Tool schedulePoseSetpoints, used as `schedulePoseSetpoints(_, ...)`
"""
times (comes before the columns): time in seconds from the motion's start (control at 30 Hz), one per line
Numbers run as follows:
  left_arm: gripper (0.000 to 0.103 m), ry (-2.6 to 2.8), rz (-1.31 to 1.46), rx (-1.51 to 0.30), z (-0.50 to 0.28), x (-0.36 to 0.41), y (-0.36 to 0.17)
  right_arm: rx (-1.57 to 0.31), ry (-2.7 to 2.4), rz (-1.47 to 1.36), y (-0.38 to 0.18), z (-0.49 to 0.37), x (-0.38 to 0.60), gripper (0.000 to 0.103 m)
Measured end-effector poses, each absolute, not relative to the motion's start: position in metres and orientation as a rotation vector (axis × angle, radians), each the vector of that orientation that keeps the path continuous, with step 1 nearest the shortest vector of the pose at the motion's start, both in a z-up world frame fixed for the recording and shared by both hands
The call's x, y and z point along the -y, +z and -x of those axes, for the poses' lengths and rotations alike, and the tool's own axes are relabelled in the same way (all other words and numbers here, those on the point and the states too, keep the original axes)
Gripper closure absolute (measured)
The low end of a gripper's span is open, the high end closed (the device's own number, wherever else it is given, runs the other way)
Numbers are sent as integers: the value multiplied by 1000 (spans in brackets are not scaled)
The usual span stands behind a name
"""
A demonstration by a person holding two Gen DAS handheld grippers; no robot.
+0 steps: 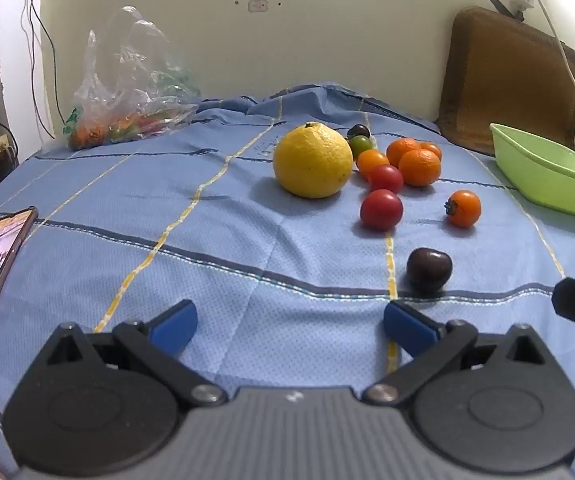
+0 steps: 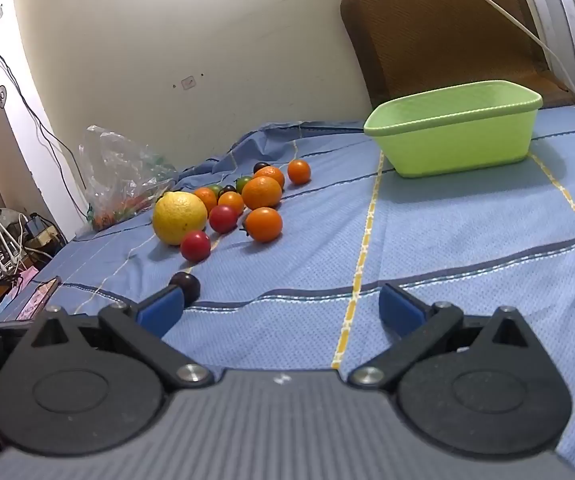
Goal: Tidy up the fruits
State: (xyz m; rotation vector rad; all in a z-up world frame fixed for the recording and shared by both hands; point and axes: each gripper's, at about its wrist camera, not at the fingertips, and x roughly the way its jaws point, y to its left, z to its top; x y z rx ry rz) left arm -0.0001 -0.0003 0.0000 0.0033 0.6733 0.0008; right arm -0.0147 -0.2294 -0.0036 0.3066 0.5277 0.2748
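Blue checked cloth (image 1: 215,240) covered the surface, fruit clustered mid-cloth, well left of the empty green tub (image 2: 455,128), whose long axis ran left-right. Both the left gripper (image 1: 289,322) and right gripper (image 2: 279,306) stood wide, holding nothing. Sorting seemed unstarted; the nearest dark tomato (image 1: 429,268) likely called for a gentle, centred pinch.

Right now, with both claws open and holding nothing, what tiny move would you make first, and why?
Probably ease the left gripper forward and rightward onto the dark tomato: it lies nearest, apart from the pile, and the green tub looks empty.
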Motion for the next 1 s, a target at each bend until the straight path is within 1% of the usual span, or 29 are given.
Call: schedulePoseSetpoints(1.0, 0, -15, 16, -699, -4, 0, -2, -526, 288, -310, -5, 13, 231, 0)
